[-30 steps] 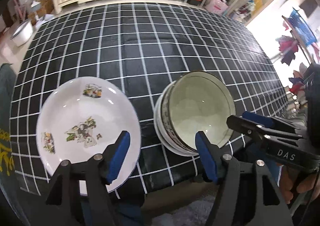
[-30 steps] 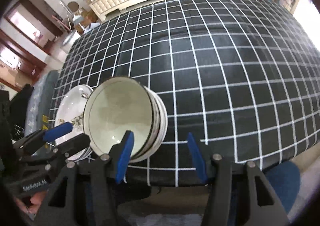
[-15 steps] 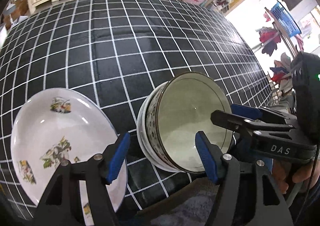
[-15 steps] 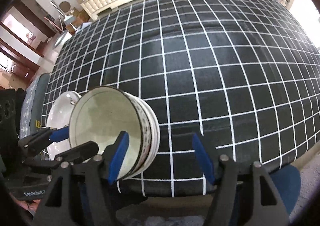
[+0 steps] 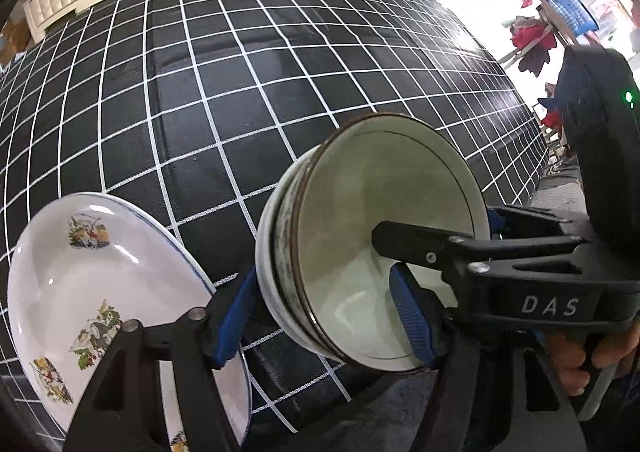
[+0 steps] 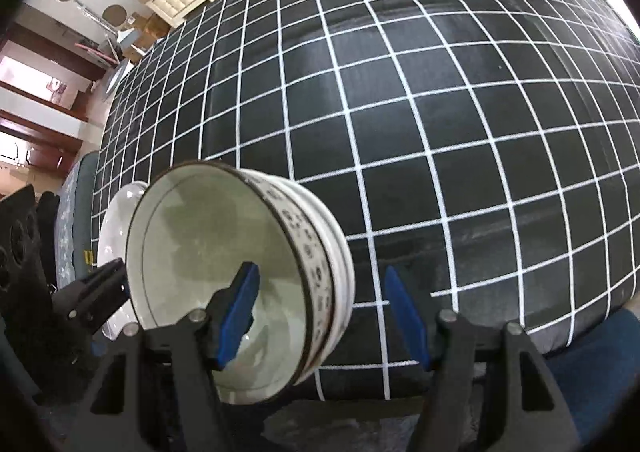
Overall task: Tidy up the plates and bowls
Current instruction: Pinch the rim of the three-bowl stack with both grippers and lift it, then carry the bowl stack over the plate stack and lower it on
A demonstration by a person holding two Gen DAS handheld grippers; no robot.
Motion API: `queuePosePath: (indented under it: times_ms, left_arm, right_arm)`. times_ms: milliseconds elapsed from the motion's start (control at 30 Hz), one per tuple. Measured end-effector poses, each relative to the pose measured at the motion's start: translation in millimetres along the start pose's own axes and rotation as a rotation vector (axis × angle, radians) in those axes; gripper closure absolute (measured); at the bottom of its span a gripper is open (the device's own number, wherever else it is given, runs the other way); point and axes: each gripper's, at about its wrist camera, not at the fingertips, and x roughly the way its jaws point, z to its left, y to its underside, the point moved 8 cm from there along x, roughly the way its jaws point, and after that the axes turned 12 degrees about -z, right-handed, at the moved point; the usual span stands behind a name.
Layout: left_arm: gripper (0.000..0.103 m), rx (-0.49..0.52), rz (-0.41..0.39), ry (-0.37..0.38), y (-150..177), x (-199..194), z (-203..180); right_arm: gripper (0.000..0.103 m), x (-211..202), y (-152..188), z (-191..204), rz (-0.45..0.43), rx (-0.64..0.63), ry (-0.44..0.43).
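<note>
Bowls point(image 5: 380, 264), nested in a stack, are sitting at the lower centre of the left view, beside the flowered plate point(image 5: 100, 292) at lower left, on the checked tablecloth point(image 5: 280, 91). The left gripper point(image 5: 324, 316) is closing, its pads straddling the stack's near-left wall without pressing yet. The right gripper point(image 6: 320, 316) is straddling the opposite wall, pads apart. Grasping seems underway; next, both likely need firm rim contact before lifting.
</note>
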Motion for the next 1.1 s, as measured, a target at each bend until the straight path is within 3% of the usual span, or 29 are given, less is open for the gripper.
queuePosePath:
  times_ms: [200, 300, 633, 933, 1100]
  left_arm:
    - [0.050, -0.005, 0.033, -0.043, 2, 7, 5]
    - [0.051, -0.009, 0.033, -0.047, 5, 3, 8]
    - [0.051, -0.061, 0.029, -0.060, 12, -1, 0]
    - [0.051, -0.046, -0.033, -0.084, 2, -32, -13]
    - [0.052, -0.062, -0.109, -0.127, -15, -72, 0]
  right_arm:
    - [0.036, 5, 3, -10, 0.032, 0.086, -0.065]
    - [0.040, 10, 9, -9, 0.080, 0.159, -0.146]
    - [0.044, -8, 8, -16, 0.050, 0.161, -0.067]
    - [0.047, -21, -9, 9, -0.001, 0.096, -0.059]
    - [0.047, -34, -24, 49, -0.037, 0.029, -0.080]
